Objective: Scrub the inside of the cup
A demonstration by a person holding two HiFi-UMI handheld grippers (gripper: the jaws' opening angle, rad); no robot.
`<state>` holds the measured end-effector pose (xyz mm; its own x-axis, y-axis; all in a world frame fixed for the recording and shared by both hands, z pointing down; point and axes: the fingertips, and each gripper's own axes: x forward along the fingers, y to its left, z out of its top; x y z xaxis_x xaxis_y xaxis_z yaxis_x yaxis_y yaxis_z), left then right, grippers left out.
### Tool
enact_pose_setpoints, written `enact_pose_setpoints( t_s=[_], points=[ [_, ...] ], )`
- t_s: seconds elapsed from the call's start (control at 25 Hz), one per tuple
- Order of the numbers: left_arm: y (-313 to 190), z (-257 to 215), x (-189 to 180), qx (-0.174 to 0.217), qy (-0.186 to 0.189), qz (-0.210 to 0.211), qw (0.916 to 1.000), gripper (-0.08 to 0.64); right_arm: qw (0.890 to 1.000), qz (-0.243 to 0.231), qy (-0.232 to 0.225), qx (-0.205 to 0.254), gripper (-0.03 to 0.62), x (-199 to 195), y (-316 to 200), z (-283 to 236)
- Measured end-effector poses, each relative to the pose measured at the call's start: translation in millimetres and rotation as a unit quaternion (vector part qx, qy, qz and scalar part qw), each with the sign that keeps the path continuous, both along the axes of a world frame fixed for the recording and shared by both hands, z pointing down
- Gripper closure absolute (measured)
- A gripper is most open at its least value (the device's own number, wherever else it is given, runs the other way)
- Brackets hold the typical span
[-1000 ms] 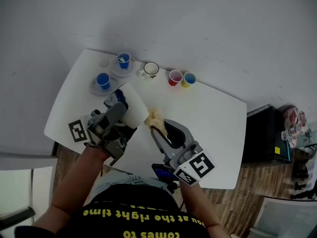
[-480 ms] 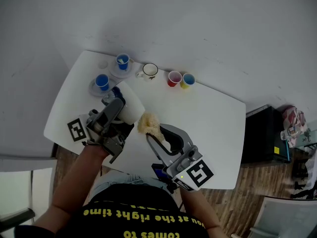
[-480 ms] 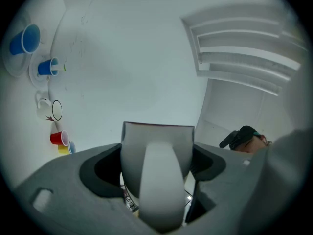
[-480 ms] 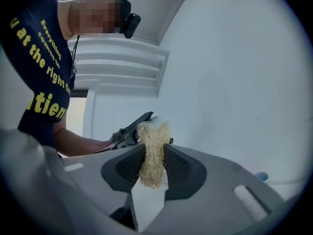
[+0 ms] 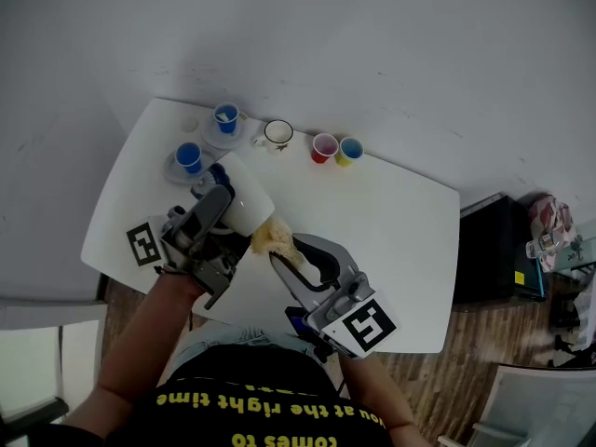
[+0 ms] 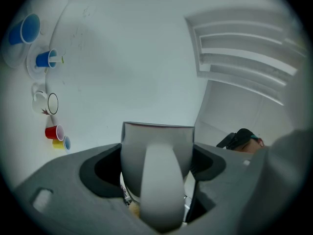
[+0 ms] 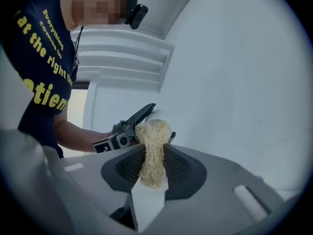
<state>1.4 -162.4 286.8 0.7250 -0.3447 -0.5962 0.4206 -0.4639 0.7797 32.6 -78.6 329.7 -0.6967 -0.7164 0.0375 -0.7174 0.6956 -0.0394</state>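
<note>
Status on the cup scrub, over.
Left gripper shut on white cup. Right gripper shut on fibre scrubber, at cup's mouth. Nothing in the way.

The cup [image 6: 157, 143] is white with a smooth, faintly glossy skin, ceramic by the look. At the cup's mouth the scrubber [image 7: 153, 131] is a rough, dry tangle of pale fibres, loofah-like. The left gripper [image 6: 157, 163] and right gripper [image 7: 153, 156] are matt grey plastic, the right with dark, finely ribbed pads. Beneath the cup the counter [image 5: 391, 217] is smooth matt white; well right of the cup the floor [image 5: 494, 380] is wood planks.
</note>
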Motion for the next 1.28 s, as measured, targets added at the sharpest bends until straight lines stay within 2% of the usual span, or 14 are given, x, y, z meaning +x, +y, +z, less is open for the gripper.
enact_pose_setpoints(
  t_s=[0.24,0.4,0.56,0.64,0.76,1.0,1.28],
  points=[
    [5.3,-1.4,5.0,0.006,-0.007,0.007,0.9999,0.155,0.999,0.032,0.019,-0.014,0.477,23.2,-8.1,9.9],
    [6.4,0.7,5.6,0.009,-0.014,0.004,0.9999,0.155,0.999,0.046,0.014,-0.018,0.477,33.6,-9.0,9.2],
    [12.1,6.5,12.8,0.021,-0.043,0.014,0.9987,0.155,0.998,0.063,0.007,-0.017,0.476,46.1,-12.8,4.5],
    [15.5,11.7,17.0,0.025,-0.058,0.021,0.9978,0.155,0.998,0.059,-0.001,-0.009,0.477,45.5,-12.8,-3.5],
    [15.5,16.8,17.2,0.017,-0.059,0.025,0.9978,0.155,0.999,0.042,-0.013,0.003,0.476,39.0,-10.6,-16.0],
    [15.2,25.6,20.3,0.02,-0.086,0.028,0.9957,0.155,1.0,0.002,-0.015,0.014,0.476,12.2,1.5,-33.9],
    [19.5,31.5,22.5,0.022,-0.095,0.039,0.9944,0.155,1.0,0.029,-0.006,-0.001,0.476,27.4,-9.1,-21.9]
  ],
)
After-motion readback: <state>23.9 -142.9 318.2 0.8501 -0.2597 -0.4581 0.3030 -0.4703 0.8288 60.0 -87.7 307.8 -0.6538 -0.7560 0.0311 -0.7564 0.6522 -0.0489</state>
